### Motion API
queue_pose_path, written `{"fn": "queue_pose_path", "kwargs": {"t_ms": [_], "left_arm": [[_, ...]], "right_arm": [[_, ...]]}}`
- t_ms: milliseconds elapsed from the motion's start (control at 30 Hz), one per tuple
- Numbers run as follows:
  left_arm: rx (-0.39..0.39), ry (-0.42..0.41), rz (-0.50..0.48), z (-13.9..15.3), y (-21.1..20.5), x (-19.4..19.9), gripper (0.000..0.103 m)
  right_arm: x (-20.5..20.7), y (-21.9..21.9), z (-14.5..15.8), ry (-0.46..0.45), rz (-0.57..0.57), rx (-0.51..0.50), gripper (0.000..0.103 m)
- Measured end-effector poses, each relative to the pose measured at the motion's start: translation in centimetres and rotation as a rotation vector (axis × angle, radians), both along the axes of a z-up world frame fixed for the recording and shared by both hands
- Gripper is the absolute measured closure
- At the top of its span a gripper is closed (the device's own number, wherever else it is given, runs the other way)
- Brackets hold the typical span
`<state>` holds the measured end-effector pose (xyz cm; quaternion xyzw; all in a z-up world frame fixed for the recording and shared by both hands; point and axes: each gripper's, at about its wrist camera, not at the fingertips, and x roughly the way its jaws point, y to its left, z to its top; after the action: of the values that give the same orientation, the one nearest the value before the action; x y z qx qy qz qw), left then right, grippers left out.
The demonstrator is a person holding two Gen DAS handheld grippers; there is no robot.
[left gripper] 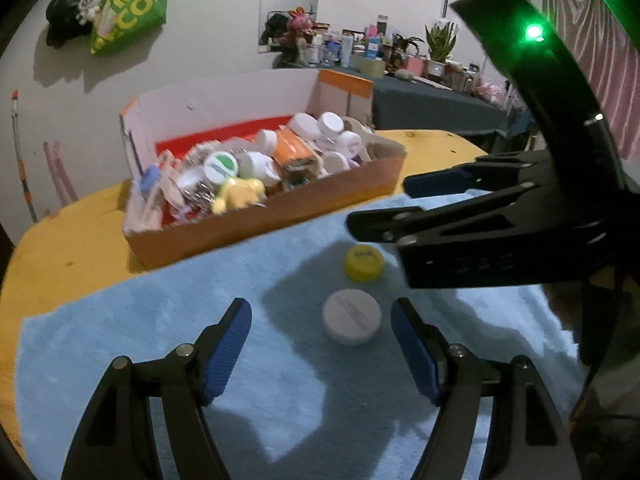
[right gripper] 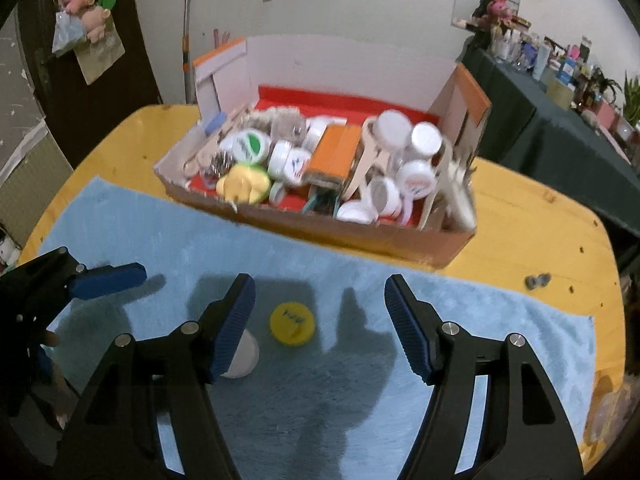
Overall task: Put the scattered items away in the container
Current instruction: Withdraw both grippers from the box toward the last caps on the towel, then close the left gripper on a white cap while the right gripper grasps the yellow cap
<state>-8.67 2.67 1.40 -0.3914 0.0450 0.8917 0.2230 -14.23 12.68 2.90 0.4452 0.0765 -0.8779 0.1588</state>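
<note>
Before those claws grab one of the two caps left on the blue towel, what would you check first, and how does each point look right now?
1. Left gripper open: ok.
2. Right gripper open: ok.
3. White cap sits between the left fingers: ok.
4. Yellow cap between the right fingers: ok.
5. Grippers clear of each other: cannot tell, they are close.
6. Room in the cardboard box: cannot tell, it looks crowded.
</note>
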Motion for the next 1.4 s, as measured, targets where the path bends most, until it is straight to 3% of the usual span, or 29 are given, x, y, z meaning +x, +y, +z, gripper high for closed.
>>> {"fn": "queue_pose_path", "kwargs": {"t_ms": [367,733,1100,1400], "left_arm": [[0.022,-0.04,-0.038,-1.5,0.9,-0.1,0.029],[0.027,-0.051,-0.051,-2.0,1.5,-0.5,0.034],[0.027,-0.073,-0.05,-2.8,1.7,-1.1,0.044],[0.018,-0.08,-0.052,-3.0,1.9,-1.5,0.044]], "right_arm": [[0.0,0.1,-2.4,-0.072,-0.021,0.003,0.037],[0.2,0.5,-2.8,-0.075,-0.027,0.006,0.037],[0.0,0.1,-3.9,-0.083,-0.009,0.02,0.046],[-0.1,0.2,-4.0,-0.075,-0.009,0.015,0.05]]}}
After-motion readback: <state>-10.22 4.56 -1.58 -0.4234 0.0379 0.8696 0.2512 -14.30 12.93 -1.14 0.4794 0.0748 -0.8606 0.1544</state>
